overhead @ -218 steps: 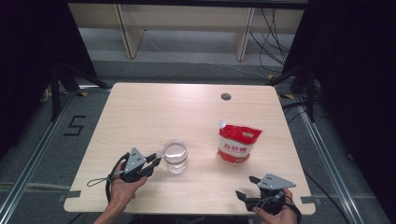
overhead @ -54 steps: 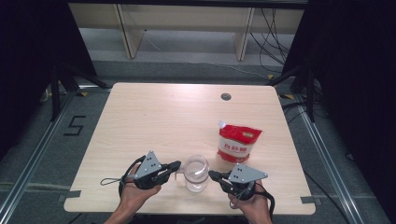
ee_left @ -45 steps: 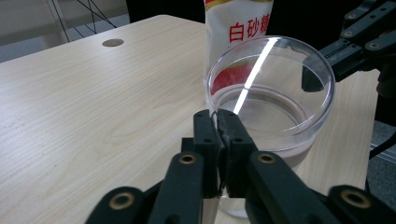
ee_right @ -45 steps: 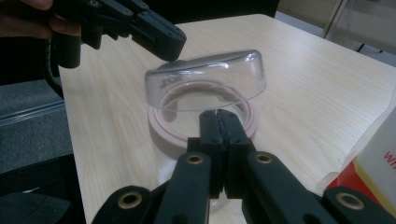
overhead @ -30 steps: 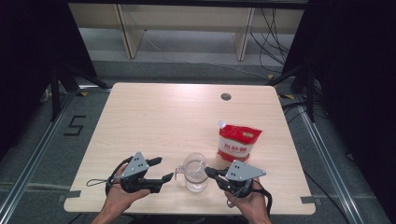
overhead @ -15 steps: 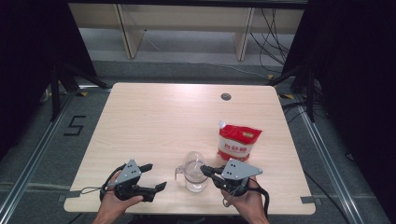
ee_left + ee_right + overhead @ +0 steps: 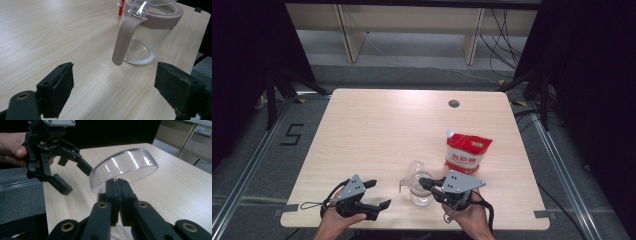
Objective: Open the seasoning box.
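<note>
Lid lifted on the jug (image 7: pixel 419 187), which stands near the table's (image 7: pixel 377 125) front edge.
Right gripper (image 7: pixel 117 185) pinches the clear lid (image 7: pixel 124 168) tilted above the jug; left gripper (image 7: pixel 113 87), jaws wide, faces the jug's upright handle (image 7: pixel 123 40) just ahead.

The high view looks forward and down from above the near edge, taking in the whole table (image 7: pixel 377 130) from some distance. The left gripper view sits low, just above the tabletop, facing right toward the jar (image 7: pixel 150 32) at close range. The right gripper view is also close, looking left along its own jaws past the clear lid (image 7: pixel 125 168) at the left gripper (image 7: pixel 72 173). All three share the table's near middle around the jar (image 7: pixel 419 186).
</note>
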`<state>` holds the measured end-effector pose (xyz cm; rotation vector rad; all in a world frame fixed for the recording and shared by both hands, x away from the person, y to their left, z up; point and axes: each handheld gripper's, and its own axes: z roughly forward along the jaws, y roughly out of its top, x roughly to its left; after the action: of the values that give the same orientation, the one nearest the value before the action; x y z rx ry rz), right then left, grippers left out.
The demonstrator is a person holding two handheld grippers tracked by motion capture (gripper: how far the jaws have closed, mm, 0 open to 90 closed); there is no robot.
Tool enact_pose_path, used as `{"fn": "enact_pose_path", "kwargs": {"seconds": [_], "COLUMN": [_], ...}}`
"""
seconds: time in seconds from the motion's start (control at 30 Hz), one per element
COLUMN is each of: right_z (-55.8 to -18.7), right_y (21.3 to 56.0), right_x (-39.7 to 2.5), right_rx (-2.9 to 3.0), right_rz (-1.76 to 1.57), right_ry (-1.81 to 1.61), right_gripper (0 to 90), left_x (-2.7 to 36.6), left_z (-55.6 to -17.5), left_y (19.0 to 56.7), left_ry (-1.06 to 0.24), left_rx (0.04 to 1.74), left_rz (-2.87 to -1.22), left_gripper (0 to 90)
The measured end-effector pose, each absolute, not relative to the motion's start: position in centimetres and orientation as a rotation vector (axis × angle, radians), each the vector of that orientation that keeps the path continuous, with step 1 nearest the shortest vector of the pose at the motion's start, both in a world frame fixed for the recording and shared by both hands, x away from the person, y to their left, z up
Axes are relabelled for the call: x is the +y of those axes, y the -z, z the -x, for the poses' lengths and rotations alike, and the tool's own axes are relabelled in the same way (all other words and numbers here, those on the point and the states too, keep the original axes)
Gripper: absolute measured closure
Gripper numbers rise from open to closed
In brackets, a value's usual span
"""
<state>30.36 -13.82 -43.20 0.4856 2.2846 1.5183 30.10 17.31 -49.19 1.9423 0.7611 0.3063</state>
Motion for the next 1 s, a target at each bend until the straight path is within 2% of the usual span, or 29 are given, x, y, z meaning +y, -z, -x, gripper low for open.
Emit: {"fn": "enact_pose_path", "kwargs": {"seconds": [0.37, 1.0], "right_z": [-30.3, -30.5], "right_y": [43.4, 43.5], "right_x": [-12.7, -11.3], "right_rx": [2.306, 2.340], "right_rz": [-0.458, -0.438], "right_ry": [-1.511, -1.509], "right_gripper": [87.1, 84.8], "left_x": [17.2, 17.6], "left_z": [-30.1, -30.5], "left_y": [49.4, 49.0], "left_ry": [-0.293, -0.313], "left_rx": [0.800, 0.754], "left_rz": [-1.912, -1.915], "left_gripper": [15.2, 15.2]}}
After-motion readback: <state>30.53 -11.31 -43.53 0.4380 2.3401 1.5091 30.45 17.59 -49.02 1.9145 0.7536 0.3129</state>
